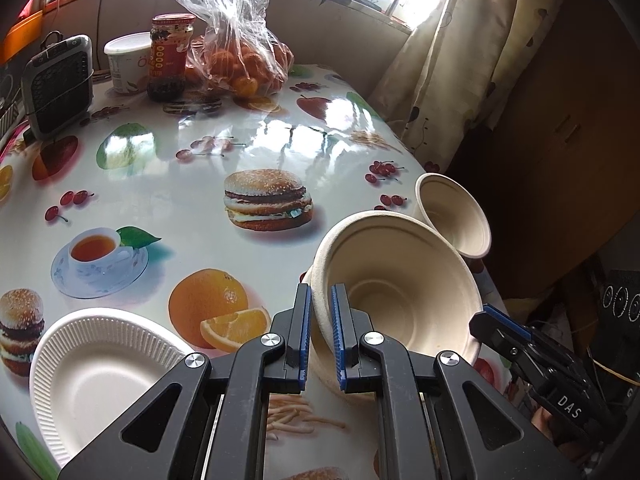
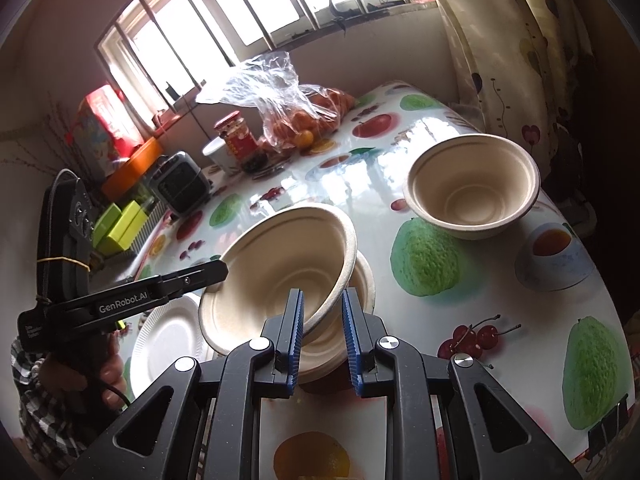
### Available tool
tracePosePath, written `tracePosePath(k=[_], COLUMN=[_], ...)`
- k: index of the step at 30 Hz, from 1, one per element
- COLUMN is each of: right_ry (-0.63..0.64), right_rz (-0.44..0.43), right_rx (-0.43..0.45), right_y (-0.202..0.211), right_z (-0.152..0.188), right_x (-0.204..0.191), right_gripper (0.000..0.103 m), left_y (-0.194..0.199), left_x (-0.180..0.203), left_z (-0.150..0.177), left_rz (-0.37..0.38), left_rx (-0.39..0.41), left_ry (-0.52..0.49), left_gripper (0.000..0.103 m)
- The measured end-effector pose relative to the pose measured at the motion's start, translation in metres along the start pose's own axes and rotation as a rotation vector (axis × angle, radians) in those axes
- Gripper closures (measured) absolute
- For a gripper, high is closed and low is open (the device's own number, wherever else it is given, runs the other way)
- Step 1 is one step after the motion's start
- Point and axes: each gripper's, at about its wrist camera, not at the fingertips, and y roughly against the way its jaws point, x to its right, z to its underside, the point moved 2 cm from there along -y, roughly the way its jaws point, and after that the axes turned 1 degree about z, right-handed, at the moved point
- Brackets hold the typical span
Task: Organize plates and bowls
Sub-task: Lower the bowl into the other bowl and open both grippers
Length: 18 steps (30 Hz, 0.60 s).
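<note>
Left gripper (image 1: pixel 320 332) and right gripper (image 2: pixel 322 334) both clamp tilted bowl's (image 1: pixel 396 280) opposite rims, steadying it above lower bowl (image 2: pixel 362 280) for nesting.

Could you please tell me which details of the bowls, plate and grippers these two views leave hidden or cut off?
- Left wrist view: the white paper plate is cut off by the left gripper's frame.
- Right wrist view: the lower bowl is mostly hidden beneath the tilted bowl.
- Left wrist view: the right gripper's hold on the rim is hidden.

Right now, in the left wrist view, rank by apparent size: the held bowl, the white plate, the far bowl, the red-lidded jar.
1. held bowl
2. white plate, partly hidden, so unsure against the bowl
3. far bowl
4. jar; distance shrinks it
</note>
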Motion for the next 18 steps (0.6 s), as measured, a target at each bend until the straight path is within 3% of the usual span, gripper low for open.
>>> tracePosePath(k=[18], right_ry=[0.004], right_rz=[0.004], right_rx=[-0.029], right_y=[-0.0082], right_z=[0.0074], right_x=[0.0028], right_gripper=[0.084], left_y=[-0.0054], left_x=[0.0022], left_z=[0.0108], left_rz=[-0.067], left_rx=[0.010], left_ry=[-0.042], left_gripper=[0.093])
